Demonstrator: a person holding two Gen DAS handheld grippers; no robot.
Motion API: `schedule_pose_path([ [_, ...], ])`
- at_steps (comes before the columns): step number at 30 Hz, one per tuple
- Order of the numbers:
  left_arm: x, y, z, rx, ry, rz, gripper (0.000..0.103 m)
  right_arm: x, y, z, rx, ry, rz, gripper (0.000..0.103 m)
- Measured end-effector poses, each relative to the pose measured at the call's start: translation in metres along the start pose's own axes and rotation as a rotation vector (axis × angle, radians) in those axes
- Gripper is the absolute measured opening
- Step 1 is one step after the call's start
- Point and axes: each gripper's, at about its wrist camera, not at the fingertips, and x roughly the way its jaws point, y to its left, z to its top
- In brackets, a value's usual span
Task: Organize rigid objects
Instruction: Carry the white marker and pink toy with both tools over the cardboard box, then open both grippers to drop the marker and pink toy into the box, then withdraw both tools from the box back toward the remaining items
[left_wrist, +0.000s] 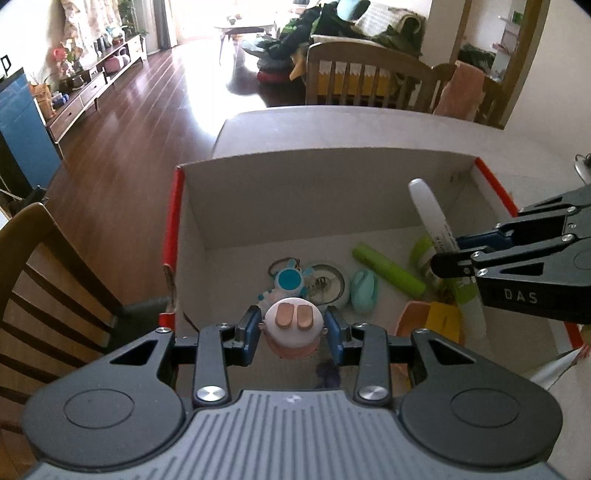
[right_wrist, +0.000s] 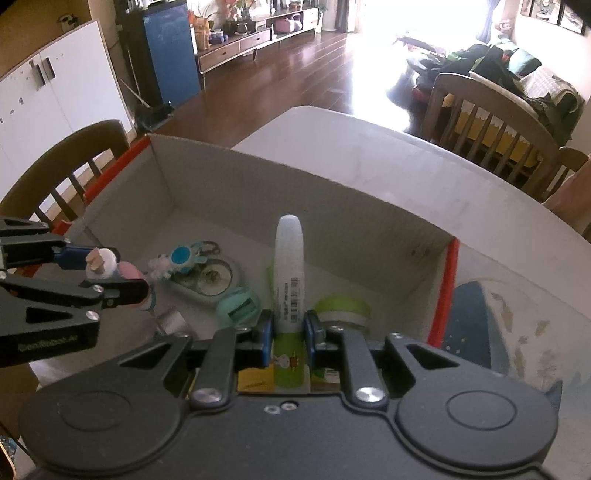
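Sunlight washes out the far end of a living room with dark wood flooring, and wooden chairs stand around a pale counter (left_wrist: 332, 125) that carries an open cardboard box (left_wrist: 317, 177) with red edges.

Over the box's near left side, the left gripper (left_wrist: 292, 334) has its blue-padded jaws closed on a small white and pink figurine (left_wrist: 293, 323); two tan oval feet face the left camera, and the rest of the figure is hidden behind them. From the right wrist it shows as a small white and pink shape (right_wrist: 107, 267) between the jaws, too blurred to read further.

The right gripper (right_wrist: 289, 339) has its jaws clamped narrowly on a white and green tube (right_wrist: 290, 280), held with its rounded white cap pointing away; the lower end with a cartoon print is cut off by the gripper body. In the left wrist view the tube (left_wrist: 430, 210) rises at a slant above the box's right side.

On the box floor lie a blue and white keychain toy (left_wrist: 290, 278), a round tin (left_wrist: 330, 282) partly covered by it, a mint green sharpener (left_wrist: 364, 290), a lime green stick (left_wrist: 388, 271), and pink and yellow items in the near right corner that are hard to identify. A patterned blue object (right_wrist: 476, 332) lies just outside the box's right wall.
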Motion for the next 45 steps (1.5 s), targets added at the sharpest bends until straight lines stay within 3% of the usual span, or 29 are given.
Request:
schedule_pose_path([
  [16,0.023,0.0,-0.005,-0.006,0.093,-0.016,0.037,-0.011,-0.01,-0.004,0.068,0.004,0.078,0.027],
  [24,0.019,-0.005,-0.007,0.002,0.113,-0.009,0.037,-0.023,-0.011,-0.015,0.076,-0.006,0.102,0.042],
  [27,0.015,-0.006,-0.009,-0.003,0.102,-0.015,0.039,-0.029,-0.012,-0.018,0.085,-0.014,0.111,0.048],
  [30,0.008,-0.004,-0.011,-0.016,0.084,-0.014,0.05,-0.037,-0.013,-0.022,0.088,-0.039,0.123,0.057],
  [38,-0.014,-0.005,-0.017,-0.037,0.059,-0.017,0.05,-0.069,-0.015,-0.031,0.092,-0.103,0.146,0.069],
  [45,-0.049,-0.017,-0.018,-0.033,-0.013,-0.031,0.05,-0.103,-0.017,-0.045,0.088,-0.16,0.17,0.077],
])
